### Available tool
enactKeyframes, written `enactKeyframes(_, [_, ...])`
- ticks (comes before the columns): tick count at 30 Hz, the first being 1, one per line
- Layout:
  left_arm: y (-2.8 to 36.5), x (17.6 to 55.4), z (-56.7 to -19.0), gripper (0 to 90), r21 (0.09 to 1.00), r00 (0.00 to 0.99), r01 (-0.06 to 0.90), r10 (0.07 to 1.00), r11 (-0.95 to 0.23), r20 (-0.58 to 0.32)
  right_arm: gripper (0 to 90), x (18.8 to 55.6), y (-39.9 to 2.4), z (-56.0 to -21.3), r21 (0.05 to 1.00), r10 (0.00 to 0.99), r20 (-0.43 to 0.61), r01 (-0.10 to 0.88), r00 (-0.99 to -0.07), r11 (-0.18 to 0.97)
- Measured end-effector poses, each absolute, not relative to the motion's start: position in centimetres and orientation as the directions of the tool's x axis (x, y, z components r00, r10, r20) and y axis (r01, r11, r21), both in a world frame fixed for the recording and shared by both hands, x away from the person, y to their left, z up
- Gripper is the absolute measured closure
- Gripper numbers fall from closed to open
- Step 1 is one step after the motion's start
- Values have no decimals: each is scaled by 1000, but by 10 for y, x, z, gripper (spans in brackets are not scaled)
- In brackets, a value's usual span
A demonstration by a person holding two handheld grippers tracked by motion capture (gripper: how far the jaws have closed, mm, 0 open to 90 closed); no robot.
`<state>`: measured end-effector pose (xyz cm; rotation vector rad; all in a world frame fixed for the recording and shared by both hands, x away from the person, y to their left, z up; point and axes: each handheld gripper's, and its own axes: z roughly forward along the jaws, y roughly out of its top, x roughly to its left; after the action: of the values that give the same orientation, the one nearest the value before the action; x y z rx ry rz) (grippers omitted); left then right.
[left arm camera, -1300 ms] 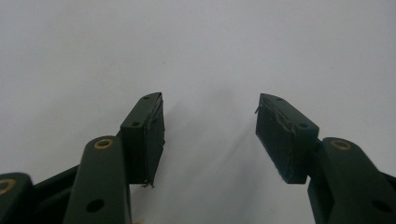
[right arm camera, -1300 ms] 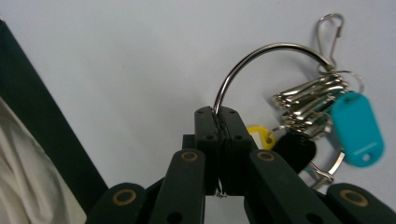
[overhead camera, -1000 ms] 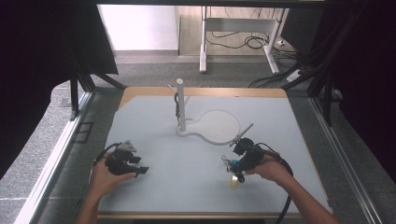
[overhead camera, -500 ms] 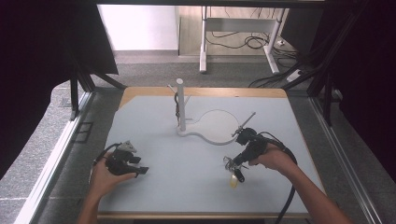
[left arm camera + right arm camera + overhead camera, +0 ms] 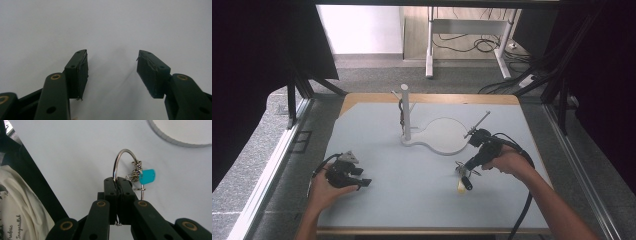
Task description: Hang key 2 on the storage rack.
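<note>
— What have the right tongs (image 5: 117, 182) got hold of?

— Their jaws are pressed fully together on a thin silver metal key ring (image 5: 122, 163); the ring arches up out of the pads, and a small turquoise plastic tag (image 5: 147, 176) hangs off its right side on a bit of chain; seen from above, the right tongs (image 5: 470, 164) sit near the front right of the pale grey tabletop (image 5: 412, 175), with the ring's bunch (image 5: 463, 175) dangling just below them, a yellowish piece at its lower end.

— And the left tongs (image 5: 112, 72)?

— Wide open, nothing between the pads, just bare tabletop (image 5: 105, 25) under them; from above they rest at the front left (image 5: 362, 182), well apart from the right pair.

— Anything farther out?

— A white stand with an upright post and a round flat base (image 5: 443, 136) sits mid-table, beyond the right tongs; something dark hangs on one of the post's pegs, too small to tell.
</note>
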<state>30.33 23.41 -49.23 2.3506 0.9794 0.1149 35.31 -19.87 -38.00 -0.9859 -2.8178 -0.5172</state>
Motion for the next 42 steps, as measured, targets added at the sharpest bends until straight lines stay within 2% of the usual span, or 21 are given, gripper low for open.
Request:
enactKeyframes(27, [234, 303, -492, 428, 564, 727, 621, 668, -544, -158, 877, 375, -210, -330, 370, 608, 240, 651, -757, 663])
enactKeyframes(42, [234, 303, -492, 428, 565, 728, 621, 667, -542, -161, 877, 385, -215, -315, 404, 627, 246, 666, -739, 627])
